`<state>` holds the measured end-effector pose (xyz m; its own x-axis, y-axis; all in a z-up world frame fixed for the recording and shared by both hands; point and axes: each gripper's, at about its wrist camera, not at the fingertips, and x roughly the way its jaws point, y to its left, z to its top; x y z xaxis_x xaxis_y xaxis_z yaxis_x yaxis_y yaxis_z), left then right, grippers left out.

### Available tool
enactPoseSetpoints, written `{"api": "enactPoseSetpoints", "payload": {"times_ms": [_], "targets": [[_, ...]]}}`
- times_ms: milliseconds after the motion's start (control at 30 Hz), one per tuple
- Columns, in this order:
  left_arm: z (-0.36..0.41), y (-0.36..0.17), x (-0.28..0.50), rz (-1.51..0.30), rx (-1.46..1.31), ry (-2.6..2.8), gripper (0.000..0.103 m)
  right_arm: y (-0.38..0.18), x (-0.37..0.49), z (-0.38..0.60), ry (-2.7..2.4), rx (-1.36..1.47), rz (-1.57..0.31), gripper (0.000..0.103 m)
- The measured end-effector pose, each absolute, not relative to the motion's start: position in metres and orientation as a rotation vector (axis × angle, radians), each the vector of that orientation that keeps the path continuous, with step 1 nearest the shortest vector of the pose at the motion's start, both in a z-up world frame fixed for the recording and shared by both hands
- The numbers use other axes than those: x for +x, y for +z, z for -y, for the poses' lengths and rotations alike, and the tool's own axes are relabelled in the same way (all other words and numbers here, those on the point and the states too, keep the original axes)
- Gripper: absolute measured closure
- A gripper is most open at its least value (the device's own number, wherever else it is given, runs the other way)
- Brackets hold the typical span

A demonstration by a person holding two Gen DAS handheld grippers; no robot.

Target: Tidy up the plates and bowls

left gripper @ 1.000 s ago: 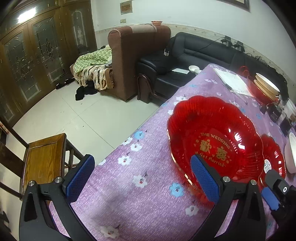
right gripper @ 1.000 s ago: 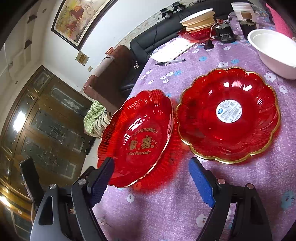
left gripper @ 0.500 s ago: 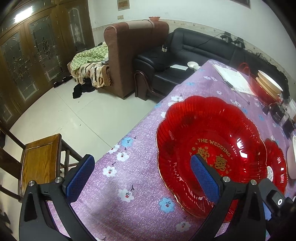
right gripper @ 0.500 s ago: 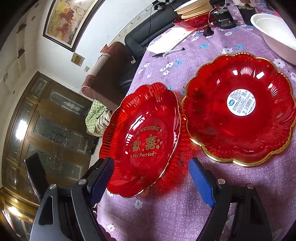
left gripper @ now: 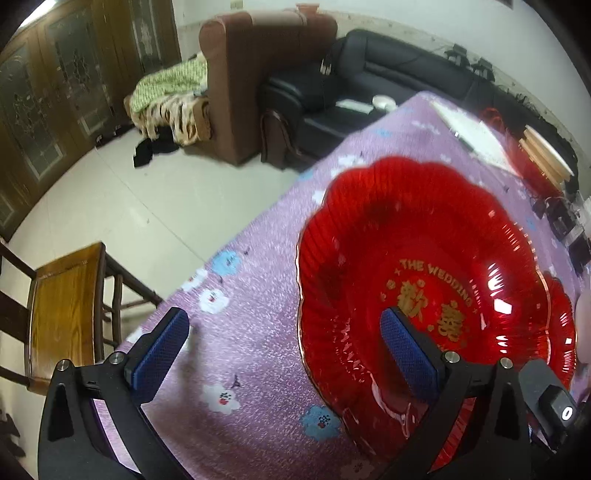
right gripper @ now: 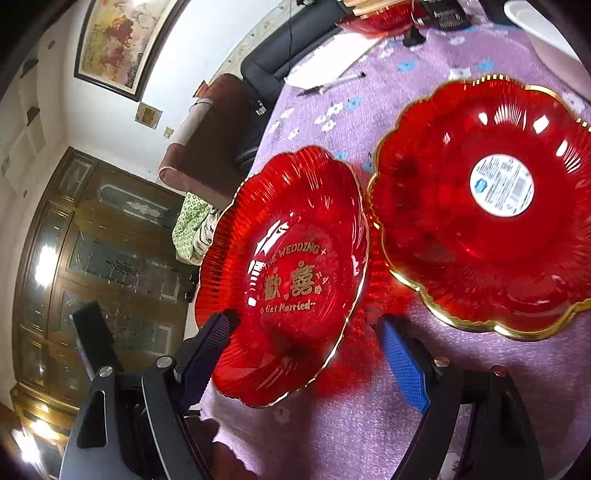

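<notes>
A red scalloped plate with gold wedding lettering [left gripper: 424,236] [right gripper: 295,221] lies on the purple flowered tablecloth [left gripper: 258,332]. Right beside it sits a second red plate with a gold rim and a white sticker [right gripper: 461,240] [left gripper: 559,306]. My left gripper [left gripper: 284,350] is open: one blue pad is over the lettered plate's inside, the other over the cloth, with the plate's left rim between them. My right gripper [right gripper: 306,365] is open too, and its fingers straddle the same plate's near rim. Neither pair of pads presses on the plate.
At the table's far end are a stack of pale plates on a red bowl [left gripper: 546,158], a white bowl [right gripper: 532,14], papers with a pen [right gripper: 332,66] and dark gadgets. The table edge runs left of the plate; a wooden chair [left gripper: 62,310] and sofas [left gripper: 388,74] stand beyond.
Both grippers have come lower and closer to the lettered plate, which now fills more of each view. Their jaws keep the same width. The plates have not moved.
</notes>
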<state>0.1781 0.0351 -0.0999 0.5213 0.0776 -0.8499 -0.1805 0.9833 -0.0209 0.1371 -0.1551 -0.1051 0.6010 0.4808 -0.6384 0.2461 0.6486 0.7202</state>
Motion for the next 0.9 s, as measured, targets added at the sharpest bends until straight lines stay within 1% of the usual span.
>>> {"api": "enactPoseSetpoints", "payload": {"times_ms": [67,167,233,267,300,333,367,400,433,467,500,733,900], "targets": [[-0.034,-0.102,0.180,-1.017,-0.101,0.169,0.000,-0.109,0.141,0.155,0.159,0.901,-0.962,0.020],[-0.034,-0.101,0.179,-1.016,-0.100,0.175,0.007,-0.112,0.144,0.157,0.162,0.929,-0.967,0.021],[-0.036,-0.099,0.177,-1.015,-0.088,0.192,0.024,-0.112,0.146,0.158,0.166,0.935,-0.962,0.032],[-0.036,-0.096,0.176,-1.011,-0.095,0.177,0.030,-0.113,0.147,0.159,0.164,0.930,-0.968,0.035],[-0.036,-0.093,0.174,-1.006,-0.101,0.161,0.042,-0.115,0.148,0.160,0.159,0.933,-0.979,0.038],[-0.035,-0.092,0.174,-1.005,-0.102,0.149,0.053,-0.117,0.148,0.161,0.157,0.942,-0.985,0.044],[-0.033,-0.091,0.173,-1.009,-0.099,0.133,0.058,-0.117,0.146,0.162,0.150,0.948,-0.986,0.049],[-0.030,-0.091,0.172,-1.010,-0.087,0.122,0.065,-0.118,0.146,0.164,0.150,0.952,-0.987,0.062],[-0.027,-0.090,0.171,-1.010,-0.077,0.116,0.074,-0.119,0.147,0.165,0.146,0.955,-0.993,0.070],[-0.024,-0.090,0.170,-1.014,-0.069,0.100,0.078,-0.122,0.147,0.168,0.141,0.968,-0.999,0.074],[-0.021,-0.091,0.169,-1.021,-0.068,0.086,0.084,-0.125,0.146,0.170,0.134,0.980,-1.011,0.084],[-0.024,-0.088,0.160,-1.031,-0.061,0.086,0.085,-0.123,0.143,0.166,0.128,0.952,-1.025,0.086],[-0.032,-0.085,0.135,-1.046,-0.050,0.083,0.085,-0.119,0.136,0.165,0.147,0.939,-1.048,0.086]]}}
